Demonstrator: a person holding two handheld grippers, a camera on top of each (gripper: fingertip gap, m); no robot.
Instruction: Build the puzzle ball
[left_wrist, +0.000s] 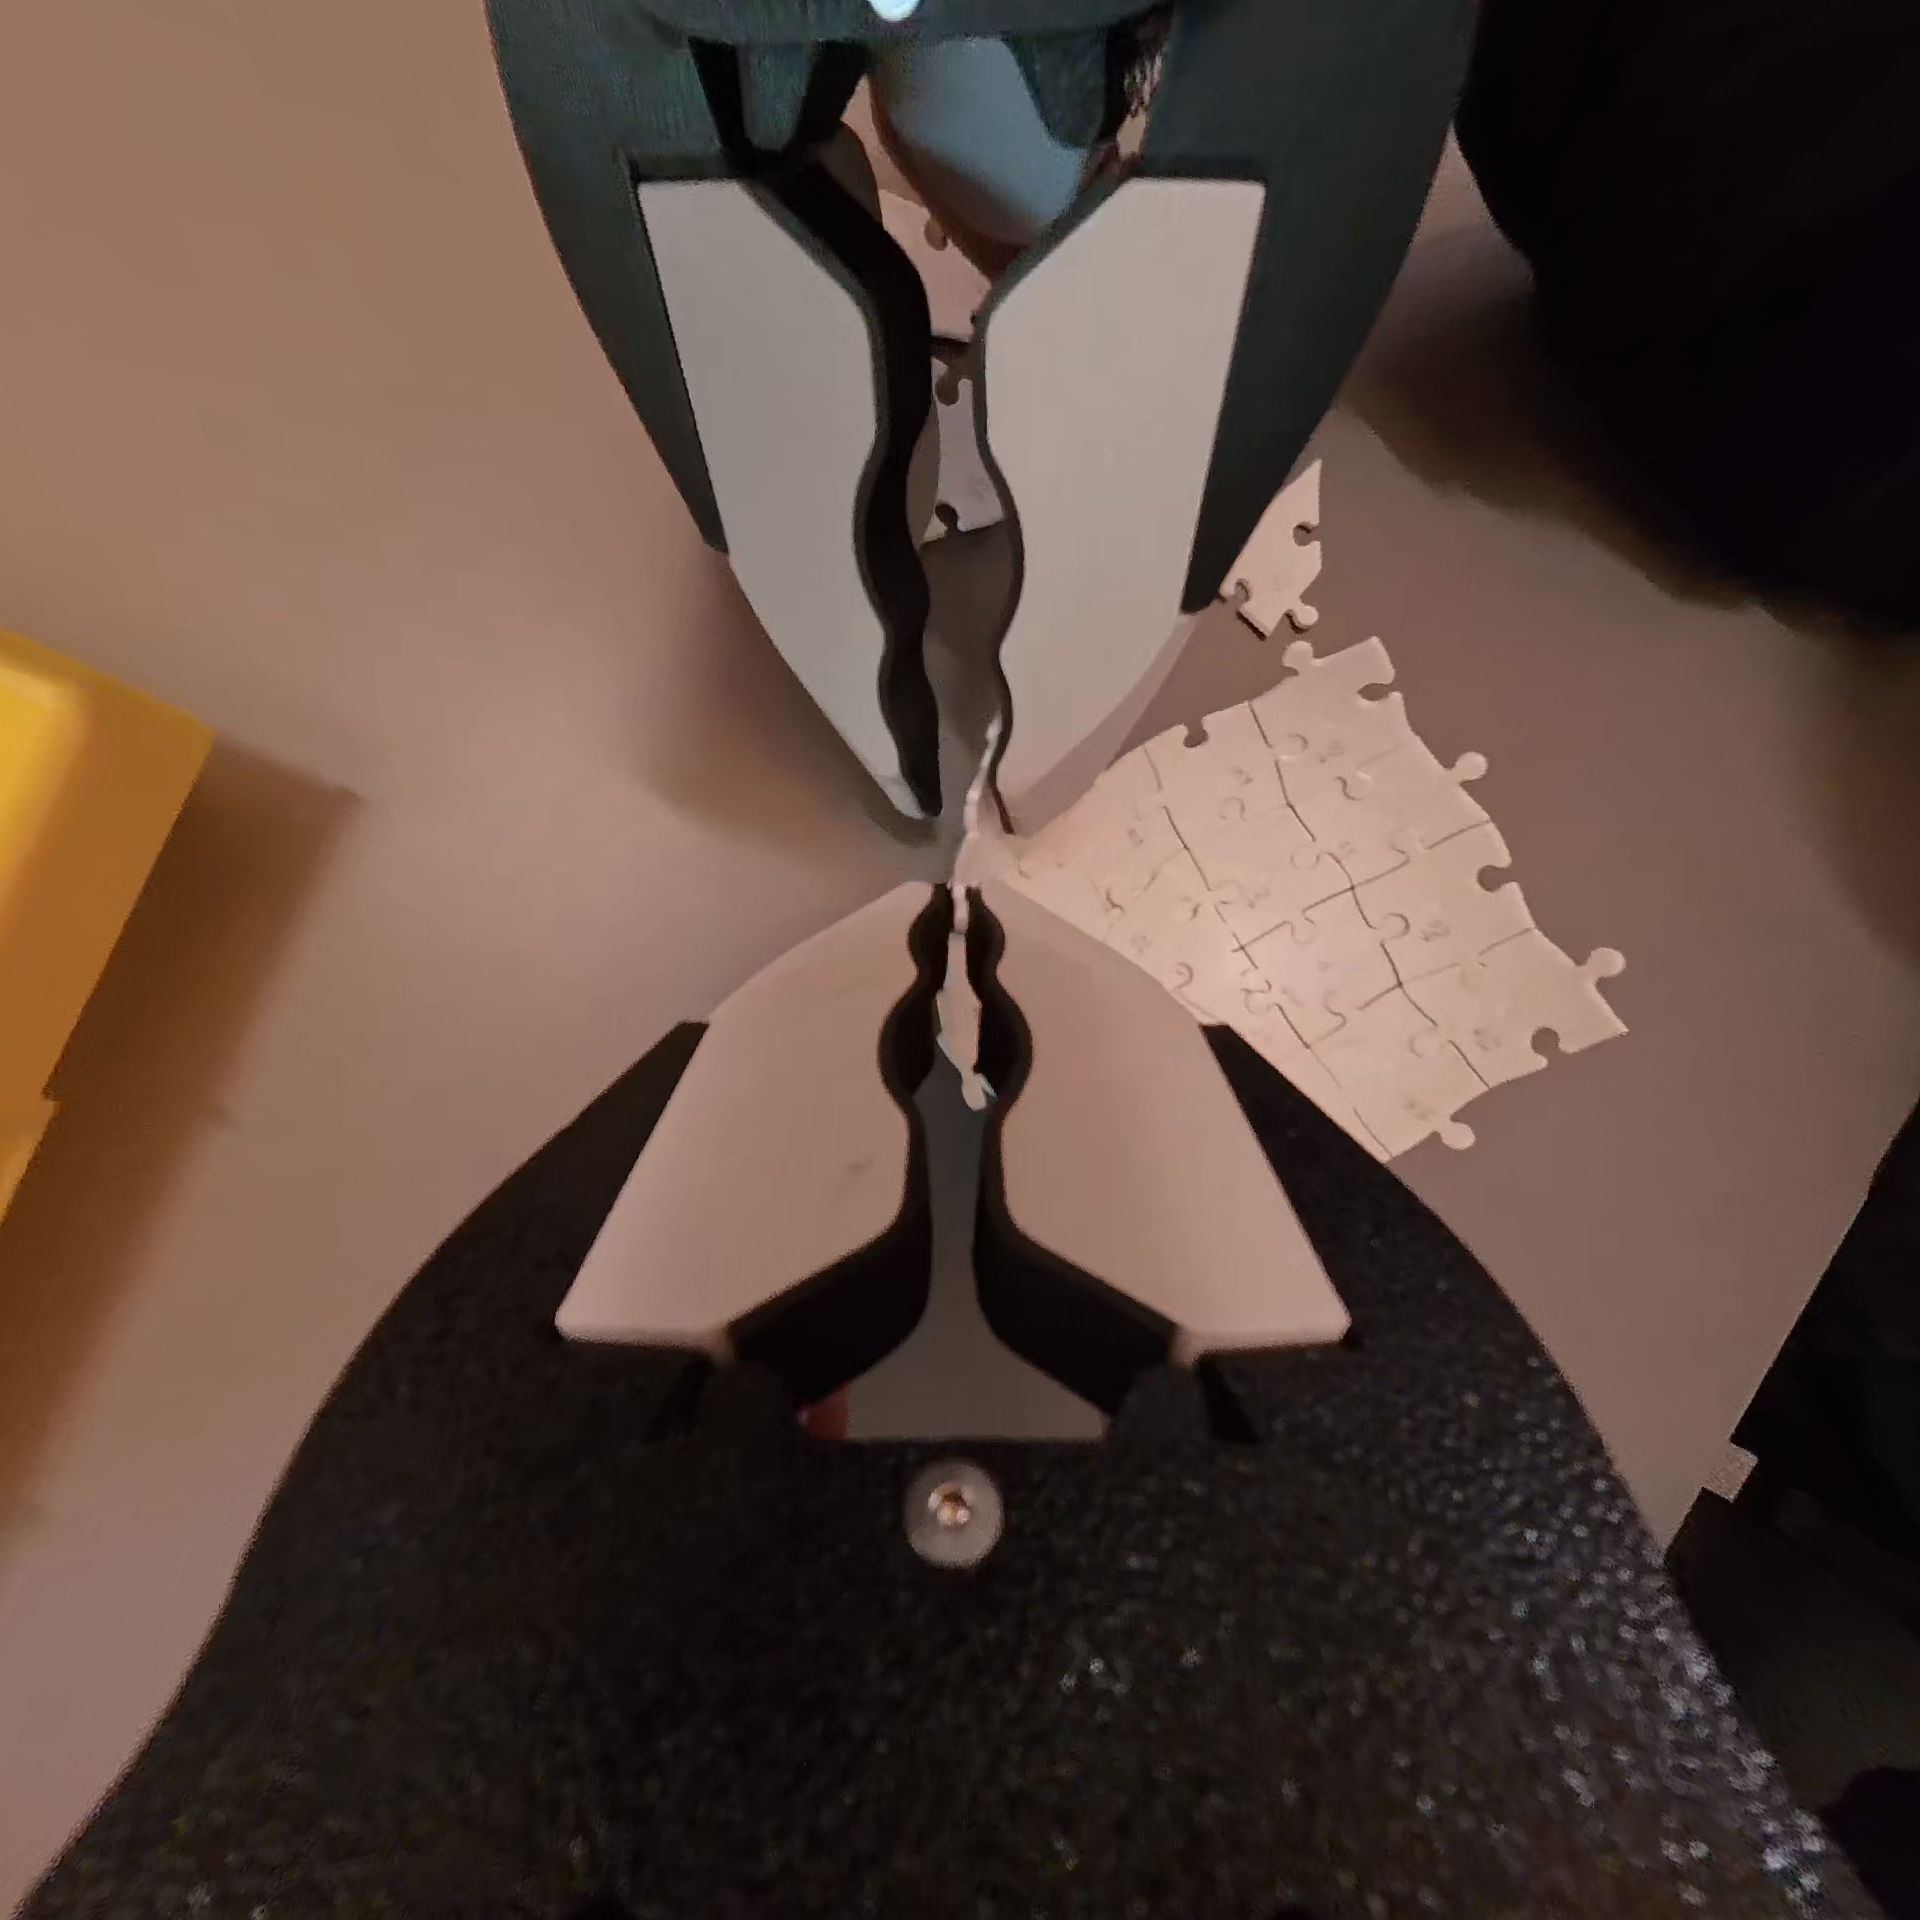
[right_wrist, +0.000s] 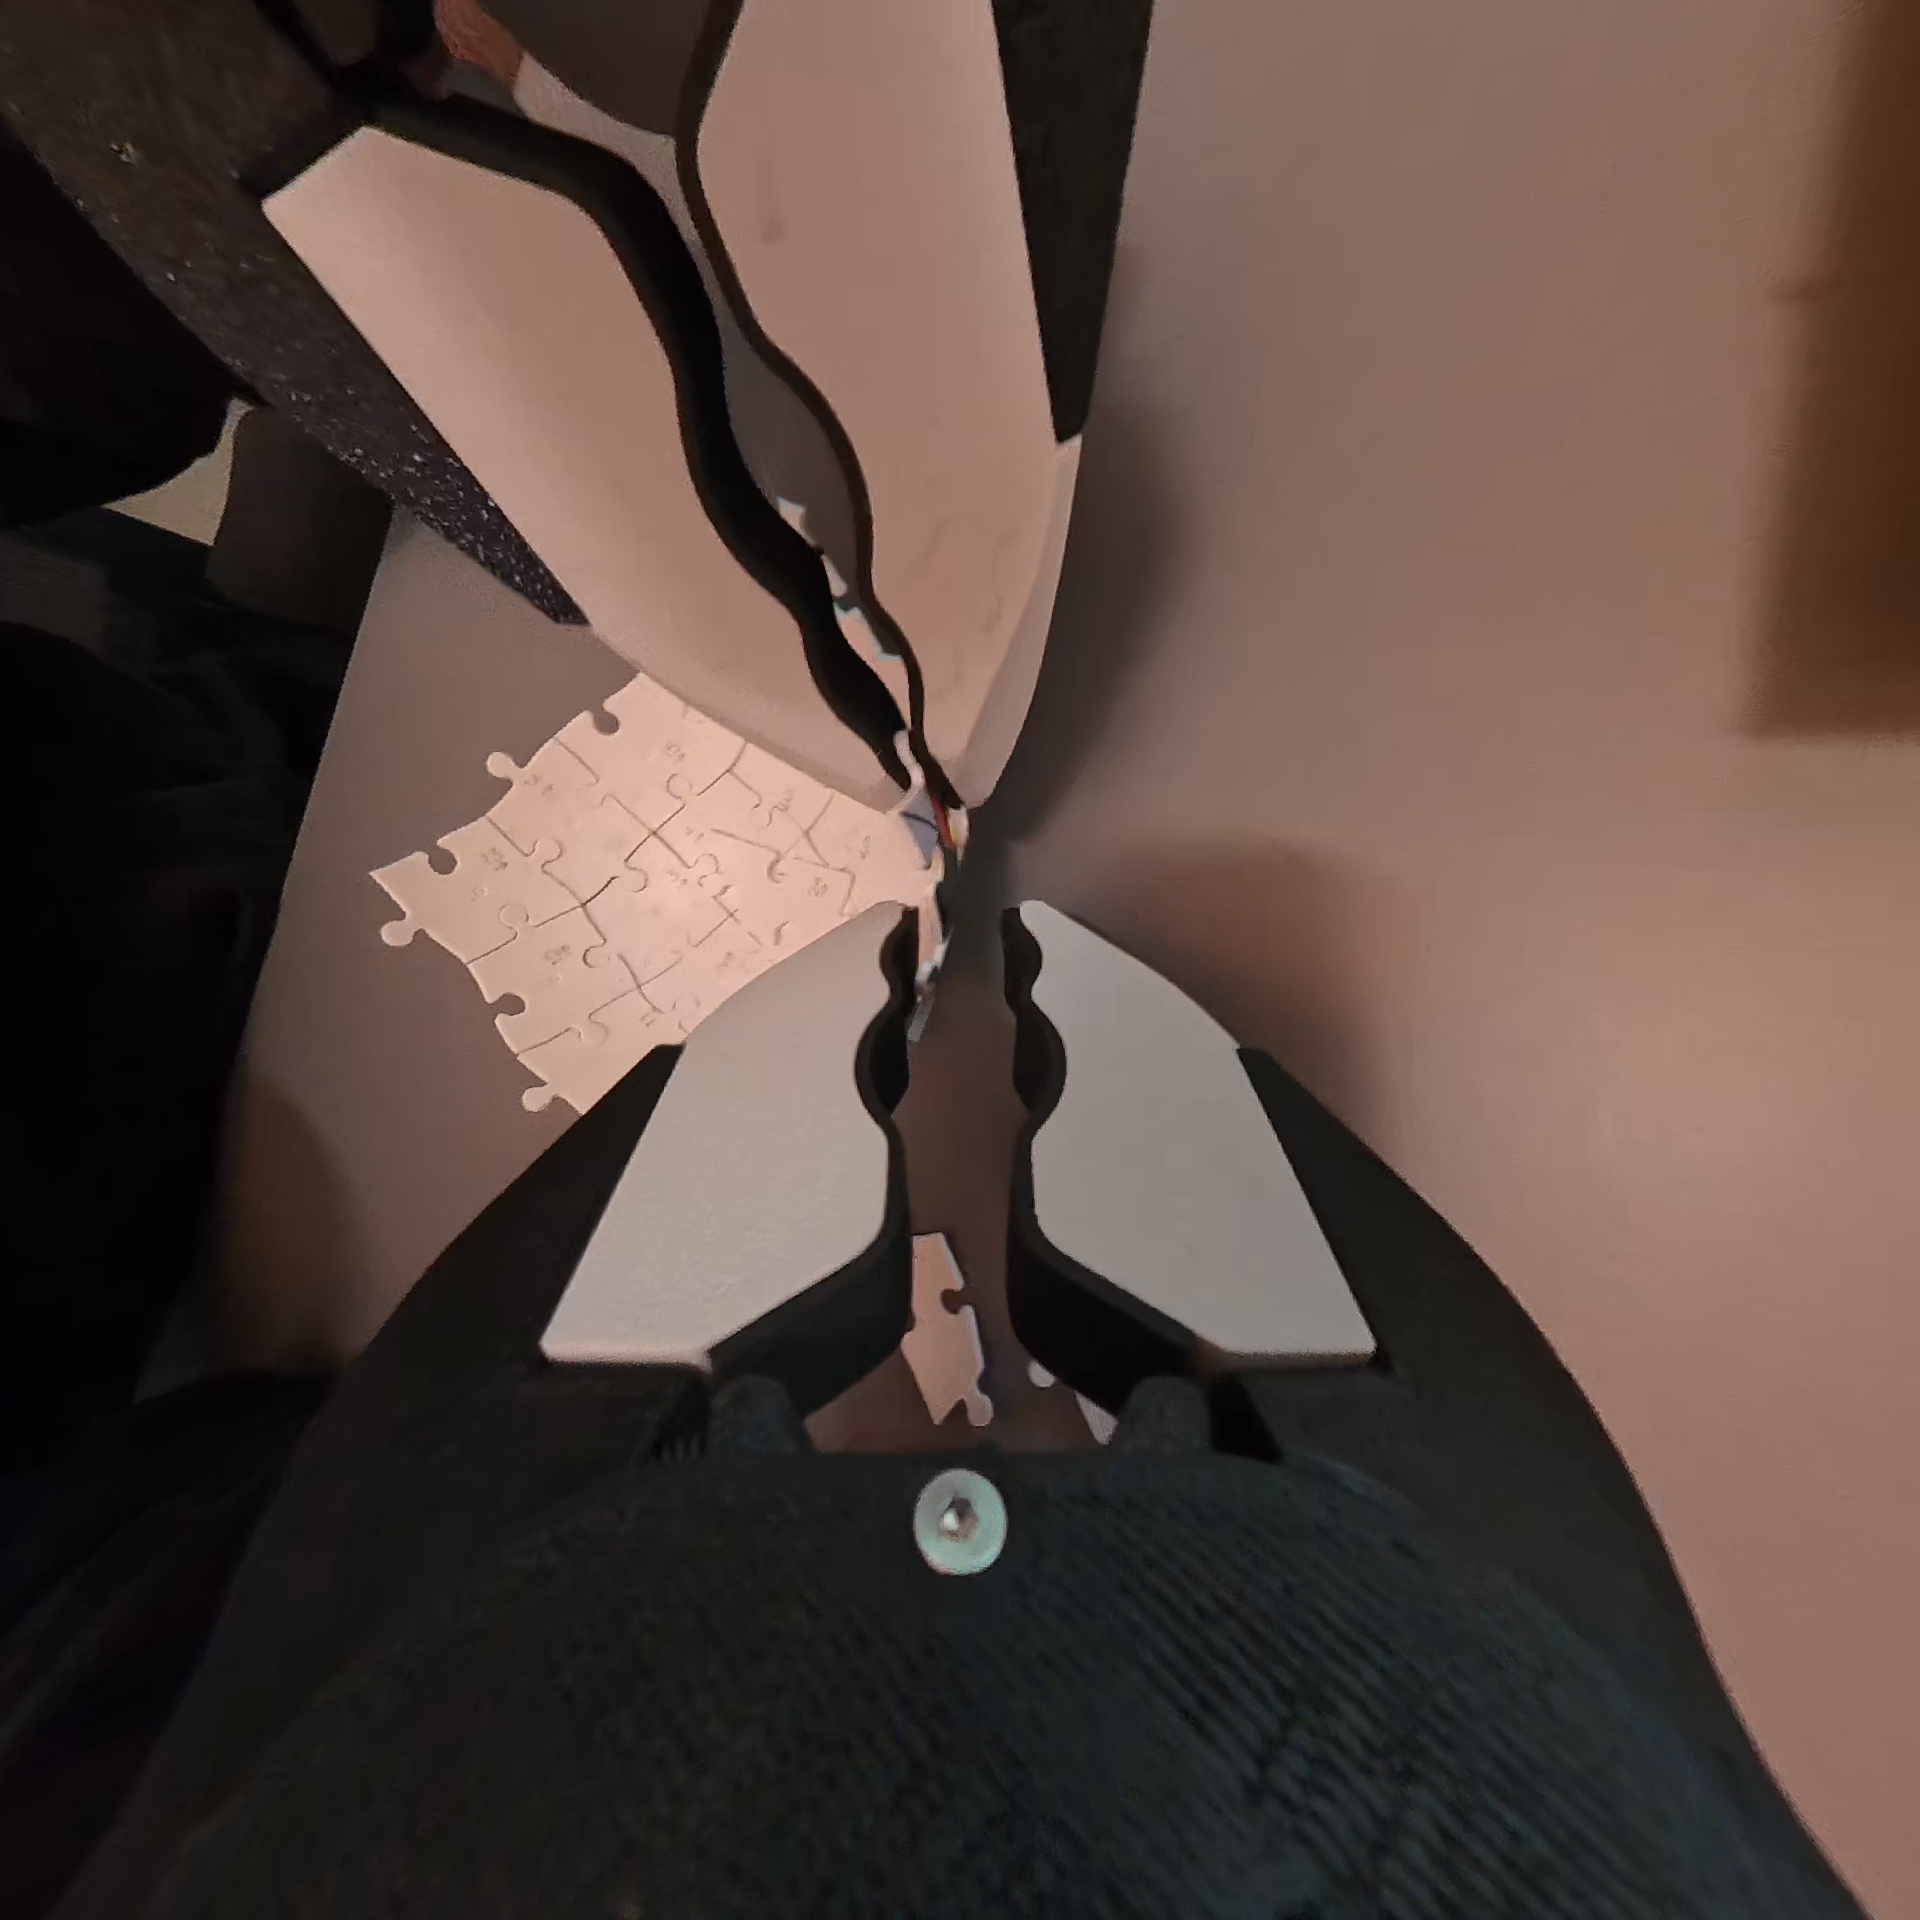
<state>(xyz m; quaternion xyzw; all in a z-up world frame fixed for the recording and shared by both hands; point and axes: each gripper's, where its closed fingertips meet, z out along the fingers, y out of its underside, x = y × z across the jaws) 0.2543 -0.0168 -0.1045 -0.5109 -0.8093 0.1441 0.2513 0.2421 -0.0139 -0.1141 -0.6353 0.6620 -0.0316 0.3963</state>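
Far left, the translucent yellow plastic bin (left_wrist: 73, 862) sits idle. At centre, our left gripper (left_wrist: 961, 925) pinches a thin white curved puzzle piece (left_wrist: 961, 997) edge-on; the right gripper (right_wrist: 961, 914) stands slightly spread beside it. Rightward lies the joined white puzzle panel (left_wrist: 1340, 914) — we should align tabs before pressing.

Both wrist cams looked down along my fingers, very close to the table (left_wrist: 364, 520). They faced each other nose to nose: the left view saw my right gripper (left_wrist: 961, 805) opposite, the right view my left gripper (right_wrist: 930, 774). Both views shared the joined puzzle sheet (left_wrist: 1340, 904).
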